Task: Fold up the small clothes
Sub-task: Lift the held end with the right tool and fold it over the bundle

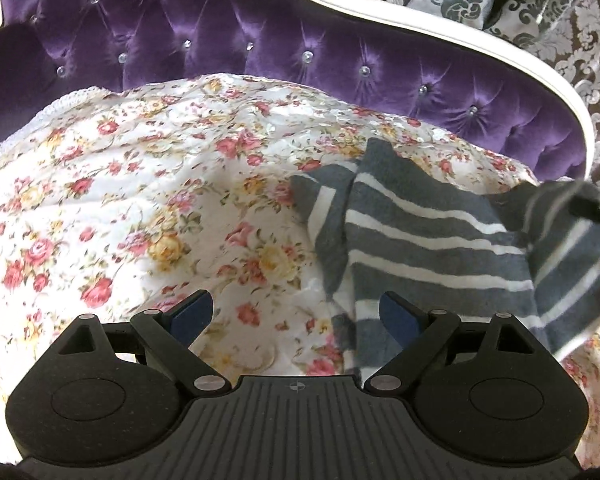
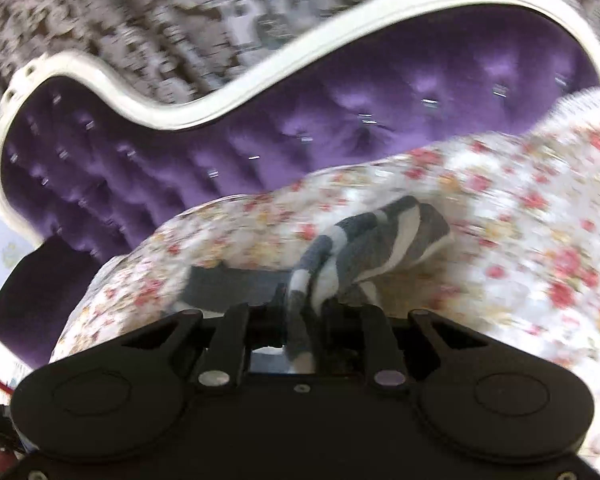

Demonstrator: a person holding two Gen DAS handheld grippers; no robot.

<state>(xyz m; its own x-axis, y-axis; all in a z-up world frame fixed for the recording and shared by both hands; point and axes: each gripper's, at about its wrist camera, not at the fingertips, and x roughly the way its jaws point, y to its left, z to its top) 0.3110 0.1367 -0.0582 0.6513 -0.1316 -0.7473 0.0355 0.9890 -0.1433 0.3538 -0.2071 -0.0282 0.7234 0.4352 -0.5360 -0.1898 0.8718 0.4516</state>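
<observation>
A small grey garment with white stripes (image 1: 432, 236) lies on the floral cover (image 1: 140, 200) at the right in the left wrist view. My left gripper (image 1: 296, 314) is open and empty, low over the cover; its right finger (image 1: 398, 314) sits over the garment's near-left edge. The garment's right part is lifted at the frame's right edge. In the blurred right wrist view my right gripper (image 2: 306, 308) is shut on a bunched fold of the striped garment (image 2: 364, 240), which drapes away from the fingers over the floral cover (image 2: 520, 220).
A purple tufted sofa back (image 1: 260, 40) with a white curved frame (image 1: 420, 28) rises behind the cover. Grey damask patterned fabric (image 1: 540, 12) hangs behind the sofa. The sofa back also shows in the right wrist view (image 2: 340, 120).
</observation>
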